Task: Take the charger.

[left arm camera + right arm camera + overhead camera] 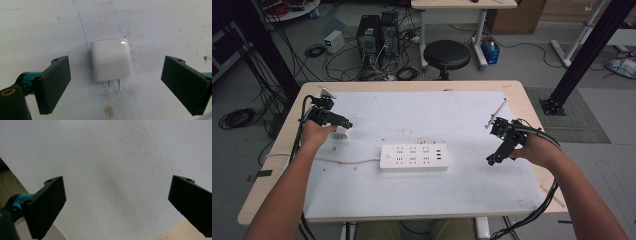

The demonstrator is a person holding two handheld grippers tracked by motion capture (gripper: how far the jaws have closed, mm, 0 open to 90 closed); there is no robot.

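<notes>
A white plug adapter lies flat on the white mat, its two metal prongs pointing toward the camera in the left gripper view. My left gripper is open, its jaws wide on either side of the adapter and not touching it. From above, the adapter sits just beside the left gripper near the mat's left edge. A white power strip lies in the middle of the mat with its cord running left. My right gripper hovers open over bare mat at the right, its jaws holding nothing.
The white mat covers most of the wooden table. A black stool, computer towers and loose cables stand on the floor beyond the far edge. A black frame post rises at the right.
</notes>
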